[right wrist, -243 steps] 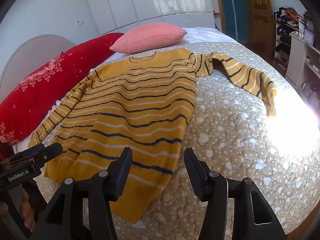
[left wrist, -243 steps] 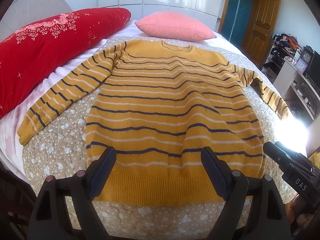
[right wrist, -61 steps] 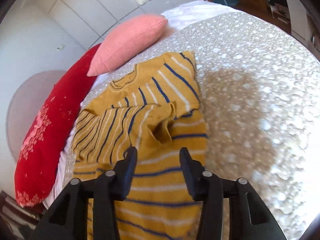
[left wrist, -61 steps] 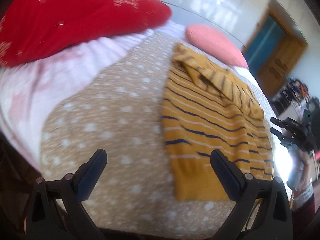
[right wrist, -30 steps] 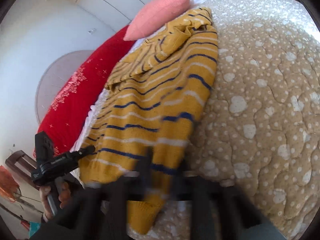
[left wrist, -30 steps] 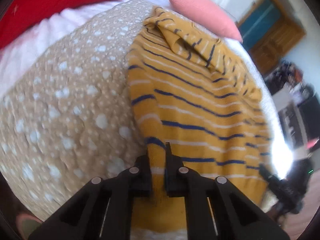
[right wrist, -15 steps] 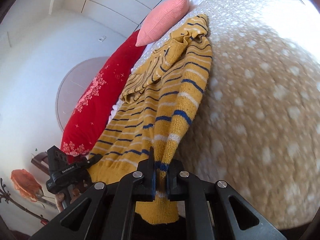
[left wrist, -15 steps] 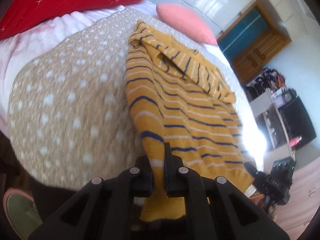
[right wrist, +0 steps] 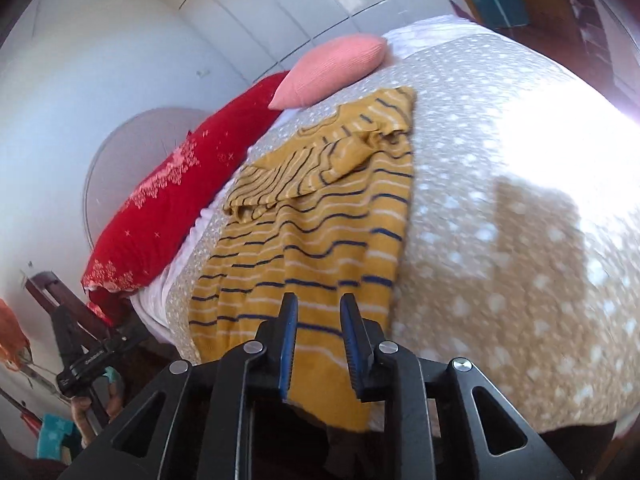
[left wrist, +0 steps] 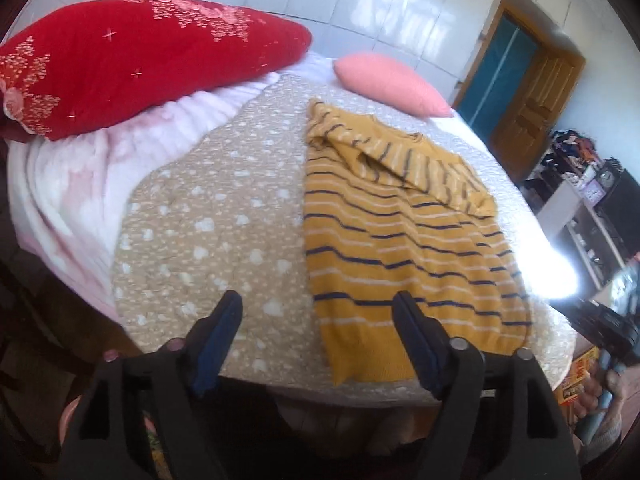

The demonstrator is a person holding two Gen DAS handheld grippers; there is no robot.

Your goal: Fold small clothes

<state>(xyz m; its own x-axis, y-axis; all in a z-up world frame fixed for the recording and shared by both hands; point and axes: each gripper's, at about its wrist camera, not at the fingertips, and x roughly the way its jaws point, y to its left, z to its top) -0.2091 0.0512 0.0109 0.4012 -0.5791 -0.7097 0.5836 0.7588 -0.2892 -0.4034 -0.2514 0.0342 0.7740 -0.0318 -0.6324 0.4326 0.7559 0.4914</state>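
A mustard sweater with navy and white stripes (left wrist: 404,240) lies flat on the bed, both sleeves folded across its chest. My left gripper (left wrist: 318,320) is open and empty, just short of the hem's left corner. In the right wrist view the sweater (right wrist: 312,240) hangs slightly over the bed's near edge. My right gripper (right wrist: 318,330) is partly open above the hem's right part, its jaws a narrow gap apart and holding nothing. The left gripper also shows at the lower left of that view (right wrist: 96,356).
A beige dotted quilt (left wrist: 208,216) covers the bed. A red pillow (left wrist: 132,56) and a pink pillow (left wrist: 384,80) lie at its head. A wooden door (left wrist: 532,96) and cluttered shelves (left wrist: 580,208) stand at the right. The right gripper appears at the right edge (left wrist: 608,332).
Both grippers were shut on the hem and lifting it half a second ago. Now both have let go, the left wide open, the right slightly, and the hem lies back on the quilt.
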